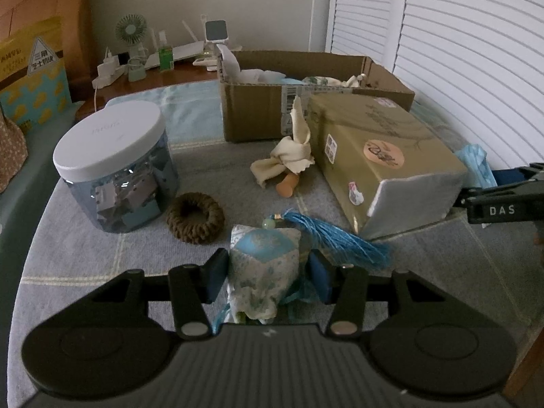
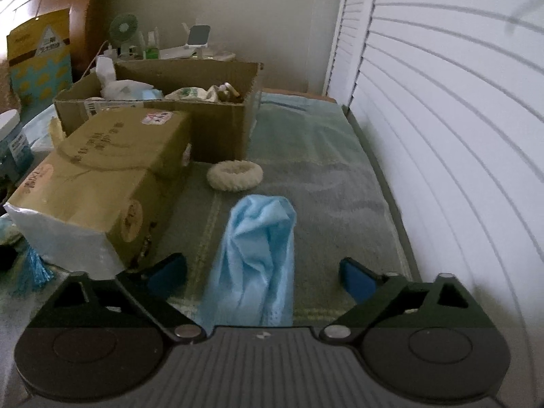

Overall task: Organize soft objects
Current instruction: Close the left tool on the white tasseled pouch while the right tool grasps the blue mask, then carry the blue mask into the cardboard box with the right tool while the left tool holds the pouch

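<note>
Broadly, everything sits on a checked grey-blue cloth (image 1: 102, 255) spread over the surface, and the open cardboard box (image 1: 258, 112) at its far side serves as the landmark; white, blue and printed soft pieces already lie inside it. Just in front of that box, leaning against its near wall, lies a closed olive-tan carton (image 1: 384, 159) with stickers on its top. To the left of the box stands a clear jar with a white lid (image 1: 112, 142). Nearer than the box, beside the carton's right flank, a crumpled light-blue cloth (image 2: 255, 258) lies between the widely spread fingers of the right gripper (image 2: 263, 275), whose pads do not touch it. The left gripper (image 1: 268, 277), well in front of the box, pinches a floral sachet (image 1: 261, 272) with a blue tassel (image 1: 333, 238). Smaller still: a brown braided ring (image 1: 195, 217) by the jar, a cream ring (image 2: 234, 175) at the box's near corner, and a knotted cream cloth (image 1: 289, 156) against its front.
</note>
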